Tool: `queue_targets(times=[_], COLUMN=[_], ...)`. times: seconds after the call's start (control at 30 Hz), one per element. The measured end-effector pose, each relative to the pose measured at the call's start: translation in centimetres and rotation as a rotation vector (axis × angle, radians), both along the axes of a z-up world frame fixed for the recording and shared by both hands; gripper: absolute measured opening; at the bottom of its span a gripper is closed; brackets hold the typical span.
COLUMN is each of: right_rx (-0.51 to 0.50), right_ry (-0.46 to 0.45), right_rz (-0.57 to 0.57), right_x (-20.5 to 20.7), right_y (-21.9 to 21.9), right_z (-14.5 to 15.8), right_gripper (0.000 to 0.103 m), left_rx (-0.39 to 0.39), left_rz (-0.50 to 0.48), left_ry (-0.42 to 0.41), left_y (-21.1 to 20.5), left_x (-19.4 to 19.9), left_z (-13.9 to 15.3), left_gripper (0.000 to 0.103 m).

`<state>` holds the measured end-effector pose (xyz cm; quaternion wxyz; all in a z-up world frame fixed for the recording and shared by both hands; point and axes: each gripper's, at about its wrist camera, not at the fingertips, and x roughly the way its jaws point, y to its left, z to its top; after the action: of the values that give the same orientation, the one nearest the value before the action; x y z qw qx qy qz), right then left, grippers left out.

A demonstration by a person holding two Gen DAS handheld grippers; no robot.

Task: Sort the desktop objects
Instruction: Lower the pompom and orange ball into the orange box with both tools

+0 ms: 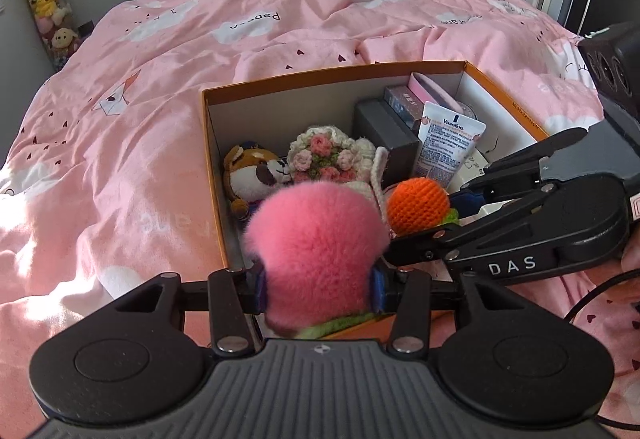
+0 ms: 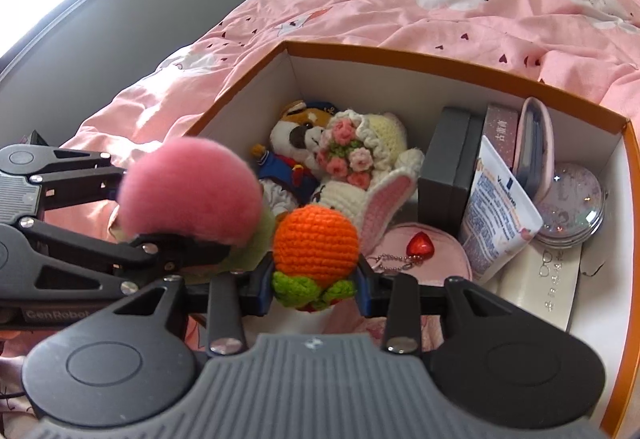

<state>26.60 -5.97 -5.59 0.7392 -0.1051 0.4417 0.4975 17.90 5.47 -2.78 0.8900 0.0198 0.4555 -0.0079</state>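
A pink pompom (image 1: 316,259) is clamped by the left gripper (image 1: 318,289) above the orange box (image 1: 340,73). An orange crochet fruit (image 2: 316,245) is clamped by the right gripper (image 2: 316,289).

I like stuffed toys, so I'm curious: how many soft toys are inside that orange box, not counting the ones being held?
2: a dog plush at the far left of the box, and a crocheted bunny with flowers leaning beside it. Others may lie hidden beneath.

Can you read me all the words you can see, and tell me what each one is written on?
"Vaseline" on the white tube in the orange box.
"DAS" on the right gripper, seen from the left wrist view.
"GenRobot" on the left gripper, cut off at the end.
"Papa", upside down, on the pink bedcover; the rest is unclear.
Small print on the tube and the purple packet: too small to read.
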Motion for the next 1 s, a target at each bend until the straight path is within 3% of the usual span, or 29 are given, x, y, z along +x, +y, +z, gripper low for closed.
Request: queue_targets(times=[0.23,0.33,0.47,0.67,0.8,1.0], right_rx=[-0.039,-0.045,-0.052,0.031,0.053,0.021], right_ry=[0.074,0.082,0.084,0.099,0.084,0.092], right_rz=[0.029,0.023,0.017,0.046,0.103,0.159], right_x=[1.0,1.2,1.5,1.2,0.2,-0.8], right_y=[0.7,0.7,0.5,0.7,2.4,5.5], right_z=[-0.8,-0.8,-0.7,1.0,1.9,0.9], right_gripper=[0.042,0.042,0.043,0.042,0.042,0.042], left_rx=[-0.027,-0.008,-0.05,-0.034,-0.008,-0.021], left_rz=[0.012,0.043,0.064,0.15,0.193,0.219], left_ry=[-0.021,-0.058,-0.108,-0.192,-0.184,-0.163], left_y=[0.2,0.5,1.4,2.8,3.9,5.0], left_x=[-0.5,-1.0,-1.8,-3.1,-3.2,-3.4], left_z=[0.4,1.1,2.2,3.7,4.1,3.8], left_gripper=[0.054,0.054,0.053,0.054,0.053,0.053])
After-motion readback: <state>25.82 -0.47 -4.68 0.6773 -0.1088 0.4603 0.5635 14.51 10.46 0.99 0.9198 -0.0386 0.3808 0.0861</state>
